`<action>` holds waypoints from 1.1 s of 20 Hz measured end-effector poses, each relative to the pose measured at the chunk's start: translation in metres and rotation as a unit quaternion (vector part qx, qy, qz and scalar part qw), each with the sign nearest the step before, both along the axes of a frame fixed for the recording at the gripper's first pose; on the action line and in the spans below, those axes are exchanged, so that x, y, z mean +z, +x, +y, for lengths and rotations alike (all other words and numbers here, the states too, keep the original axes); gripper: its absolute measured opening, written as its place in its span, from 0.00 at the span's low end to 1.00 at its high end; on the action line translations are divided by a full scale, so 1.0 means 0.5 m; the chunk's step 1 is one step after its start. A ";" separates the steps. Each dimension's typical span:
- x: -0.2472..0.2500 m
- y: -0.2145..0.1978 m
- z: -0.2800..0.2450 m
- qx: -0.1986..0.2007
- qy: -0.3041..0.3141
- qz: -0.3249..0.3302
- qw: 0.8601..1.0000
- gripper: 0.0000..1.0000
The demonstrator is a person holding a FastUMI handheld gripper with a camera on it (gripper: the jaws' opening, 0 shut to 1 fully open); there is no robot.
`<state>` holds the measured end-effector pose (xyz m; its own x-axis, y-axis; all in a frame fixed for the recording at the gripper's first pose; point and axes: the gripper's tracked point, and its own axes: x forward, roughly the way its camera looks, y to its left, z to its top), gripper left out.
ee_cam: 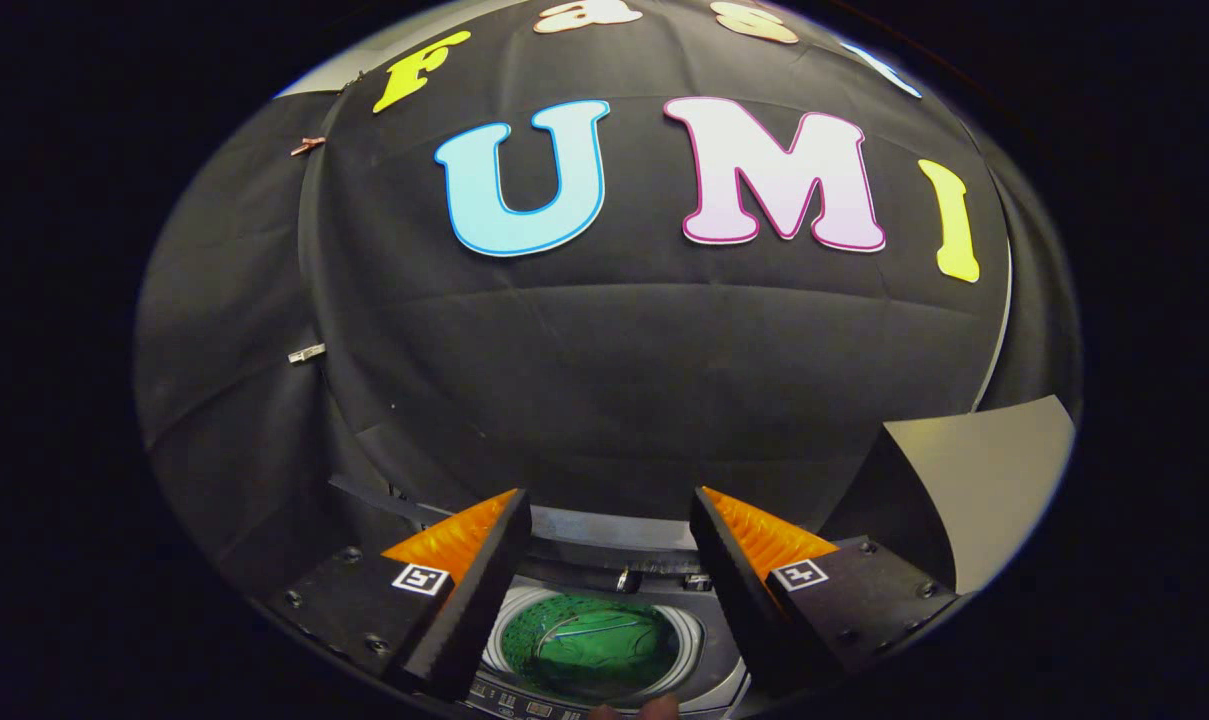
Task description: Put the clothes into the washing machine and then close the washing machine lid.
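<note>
Black cloth forms the booth wall far behind everything, with two small clips pinned along a seam on its left side and a pale panel leaning in from the right. Below and between the fingers sits the washing machine, seen from above; its round drum opening holds green clothes, a crumpled heap with a thin pale line across it. A light rim rings the drum, and the machine's far edge carries a couple of small metal fittings. The near control strip is cut off and its markings are too small to make out; something rounded at the very near edge cannot be identified. The lid itself is hard to tell apart from the dark back edge. The gripper hangs above the machine, tilted to look outward at the wall, its two fingers spread wide apart and holding nothing.
</note>
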<state>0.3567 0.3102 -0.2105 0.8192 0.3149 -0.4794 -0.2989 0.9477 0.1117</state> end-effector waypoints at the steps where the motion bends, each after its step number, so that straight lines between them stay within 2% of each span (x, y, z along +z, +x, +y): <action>1: -0.008 -0.011 0.002 0.003 0.003 0.006 1.000 1.00; 5: -0.038 -0.056 0.009 0.022 0.005 0.021 1.000 1.00; 9: -0.109 -0.119 -0.003 0.043 -0.038 0.063 0.996 1.00; 14: -0.087 -0.135 -0.008 0.028 -0.025 0.025 0.999 1.00; 22: 0.009 -0.160 -0.056 -0.012 -0.001 -0.052 0.999 1.00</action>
